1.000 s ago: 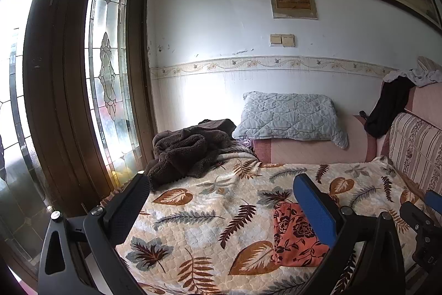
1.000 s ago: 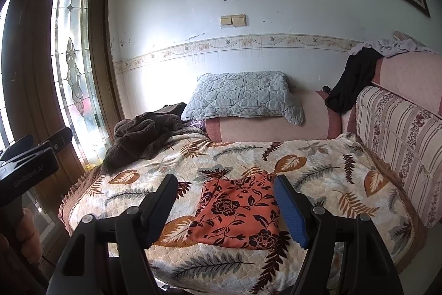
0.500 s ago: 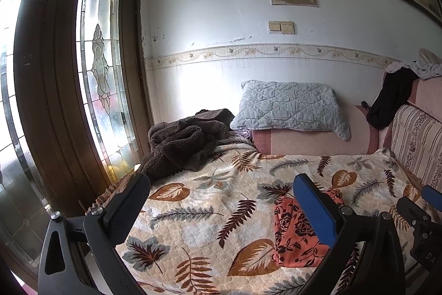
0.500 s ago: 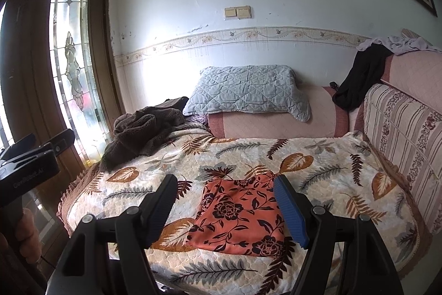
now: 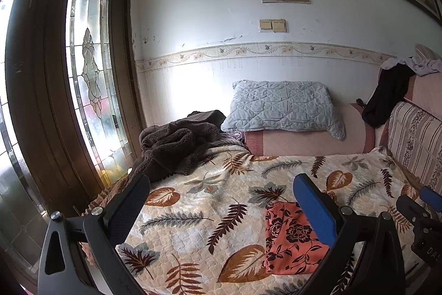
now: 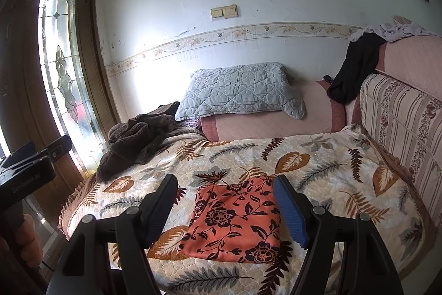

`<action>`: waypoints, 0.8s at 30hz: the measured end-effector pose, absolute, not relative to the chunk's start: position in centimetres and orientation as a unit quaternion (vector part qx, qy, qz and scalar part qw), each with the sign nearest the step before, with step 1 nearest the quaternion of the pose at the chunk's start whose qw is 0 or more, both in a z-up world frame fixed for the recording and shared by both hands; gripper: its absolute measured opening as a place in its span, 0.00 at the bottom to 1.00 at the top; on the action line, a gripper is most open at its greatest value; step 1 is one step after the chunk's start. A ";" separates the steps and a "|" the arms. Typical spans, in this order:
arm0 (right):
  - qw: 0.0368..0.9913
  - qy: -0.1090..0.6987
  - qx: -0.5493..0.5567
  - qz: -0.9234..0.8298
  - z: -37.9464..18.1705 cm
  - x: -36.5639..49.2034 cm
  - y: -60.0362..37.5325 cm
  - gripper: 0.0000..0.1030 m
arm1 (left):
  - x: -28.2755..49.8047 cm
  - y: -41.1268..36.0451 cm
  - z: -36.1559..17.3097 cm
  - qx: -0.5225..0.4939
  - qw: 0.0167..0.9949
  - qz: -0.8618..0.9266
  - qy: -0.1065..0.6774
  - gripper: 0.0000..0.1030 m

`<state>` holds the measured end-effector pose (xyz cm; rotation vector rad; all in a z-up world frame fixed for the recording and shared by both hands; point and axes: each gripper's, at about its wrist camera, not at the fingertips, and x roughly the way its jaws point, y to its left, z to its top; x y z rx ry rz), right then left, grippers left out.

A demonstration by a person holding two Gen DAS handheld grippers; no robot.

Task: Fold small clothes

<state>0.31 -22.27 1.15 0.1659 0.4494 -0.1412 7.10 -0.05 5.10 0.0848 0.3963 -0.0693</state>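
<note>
Both grippers are drifting in toward the sofa bed: a second ago the wall plaque and the big picture frame sat lower in both views, and the orange flowered cloth now lies larger and closer under the right gripper. That reads as an approach, not a fold yet; nothing has been touched.

The right gripper hangs above the cloth with its jaws spread wide, empty, one finger to either side of the cloth as seen from its camera. The left gripper is also open and empty; the cloth sits just past its blue right-hand finger, partly hidden behind it, so that hand would need to swing right to reach an edge.

The cloth already looks like a neat flat rectangle on the leaf-patterned quilt, so my guess is a further fold or a tidy-up.

Ahead and to the left, a heap of brown fleece lies well apart from the cloth. Straight ahead a grey pillow leans on the pink bolster; black clothing hangs off to the right. Nothing blocks the path down.
</note>
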 end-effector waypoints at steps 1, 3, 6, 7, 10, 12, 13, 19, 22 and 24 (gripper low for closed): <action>0.969 0.224 0.082 -0.071 1.1 0.4 -22.2 0.73 | 7.3 -0.2 5.1 0.043 0.979 -0.036 0.197 1.00; 0.968 0.225 0.081 -0.072 1.0 0.7 -22.2 0.73 | 7.6 -0.3 4.9 0.044 0.979 -0.037 0.198 1.00; 0.968 0.226 0.079 -0.075 1.0 1.2 -22.2 0.73 | 8.2 -0.4 4.8 0.043 0.978 -0.037 0.200 1.00; 0.968 0.226 0.079 -0.075 1.0 1.4 -22.2 0.73 | 8.5 -0.4 4.7 0.043 0.978 -0.037 0.201 1.00; 0.968 0.228 0.076 -0.074 1.0 2.3 -22.1 0.73 | 9.3 -0.5 4.4 0.044 0.977 -0.037 0.205 1.00; 0.968 0.230 0.074 -0.074 1.0 3.0 -22.2 0.73 | 10.0 -0.5 4.3 0.043 0.977 -0.036 0.206 1.00; 0.967 0.231 0.073 -0.074 0.9 3.3 -22.2 0.73 | 10.3 -0.6 4.1 0.043 0.977 -0.036 0.208 1.00; 0.965 0.240 0.072 -0.075 0.4 5.6 -22.7 0.73 | 12.6 -0.7 3.3 0.037 0.974 -0.033 0.220 1.00; 0.964 0.245 0.069 -0.074 0.2 6.6 -22.7 0.73 | 13.6 -0.7 3.2 0.033 0.974 -0.033 0.222 1.00; 0.964 0.246 0.066 -0.072 0.1 7.0 -22.6 0.73 | 13.8 -0.8 3.2 0.031 0.974 -0.032 0.221 1.00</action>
